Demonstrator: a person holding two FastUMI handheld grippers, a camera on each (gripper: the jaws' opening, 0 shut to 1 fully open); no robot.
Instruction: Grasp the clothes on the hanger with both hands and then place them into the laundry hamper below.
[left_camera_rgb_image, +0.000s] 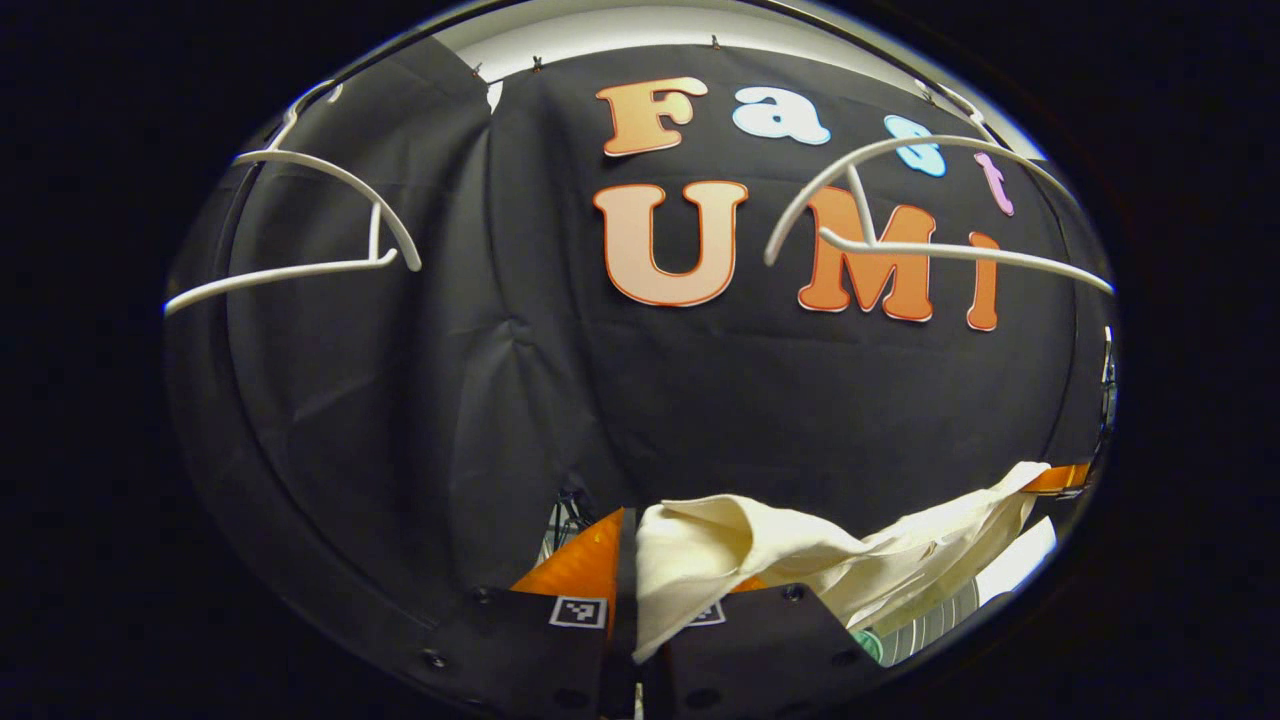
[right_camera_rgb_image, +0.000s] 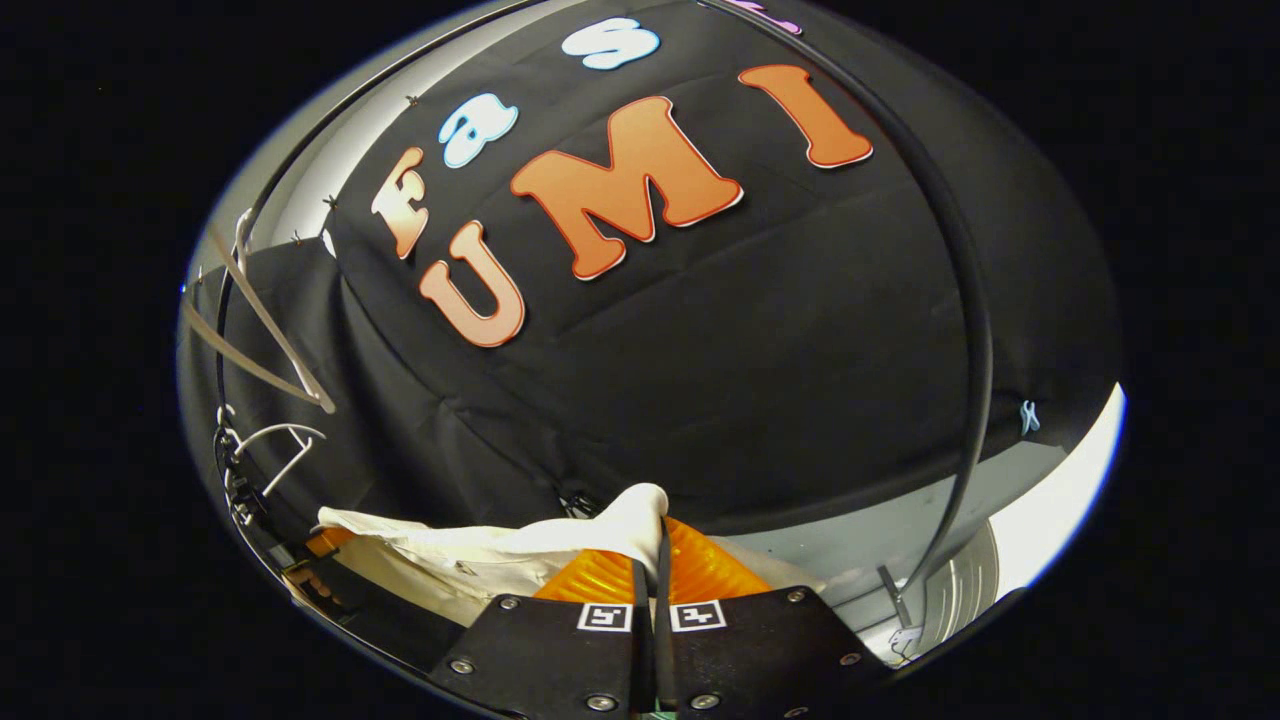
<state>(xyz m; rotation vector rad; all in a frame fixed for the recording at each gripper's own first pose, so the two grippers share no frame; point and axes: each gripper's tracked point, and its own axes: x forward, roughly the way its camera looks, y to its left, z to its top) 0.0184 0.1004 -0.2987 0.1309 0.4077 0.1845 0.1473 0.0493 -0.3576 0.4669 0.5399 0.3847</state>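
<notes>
Both the left gripper (left_camera_rgb_image: 637, 600) and the right gripper (right_camera_rgb_image: 657, 570) are clamped on the cream garment (left_camera_rgb_image: 760, 560) stretched between them, below two bare white hangers (left_camera_rgb_image: 330, 225).

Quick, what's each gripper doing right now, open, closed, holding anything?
Left gripper: closed, pinching the cream garment.
Right gripper: closed, pinching the other end of the garment.

The black pole of the rack (right_camera_rgb_image: 978, 330) stands with its foot on the pale grey floor (right_camera_rgb_image: 860, 540). Up at the top hang two white hangers, the left hanger (left_camera_rgb_image: 330, 175) and the right hanger (left_camera_rgb_image: 900, 150), well apart, both bare.
</notes>
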